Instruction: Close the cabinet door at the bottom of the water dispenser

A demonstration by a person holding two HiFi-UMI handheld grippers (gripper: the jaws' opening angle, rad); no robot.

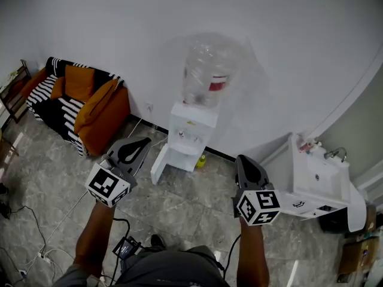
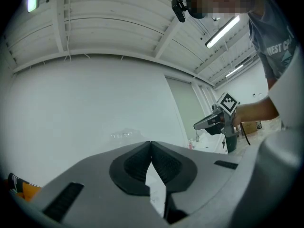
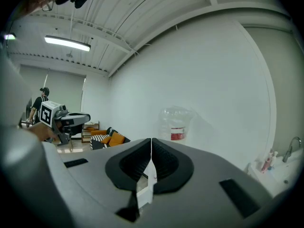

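While its boxy white body stands against the white wall [image 1: 119, 28], the water dispenser [image 1: 190, 133] carries a clear plastic bottle [image 1: 206, 70] with a red label. Its cabinet door [image 1: 160, 163], a flat white panel at the base, hangs open toward the left over the glossy grey tiled floor [image 1: 191, 208]. Both bare forearms reach forward, holding the grippers roughly level and well short of the dispenser. The left gripper [image 1: 142, 142] sits left of the door and the right gripper [image 1: 244, 160] to its right. Each has its ridged black pads pressed together with nothing between them. The cabinet's inside is hard to make out. From the left gripper view the dispenser is faint against the wall and largely hidden behind the jaws.
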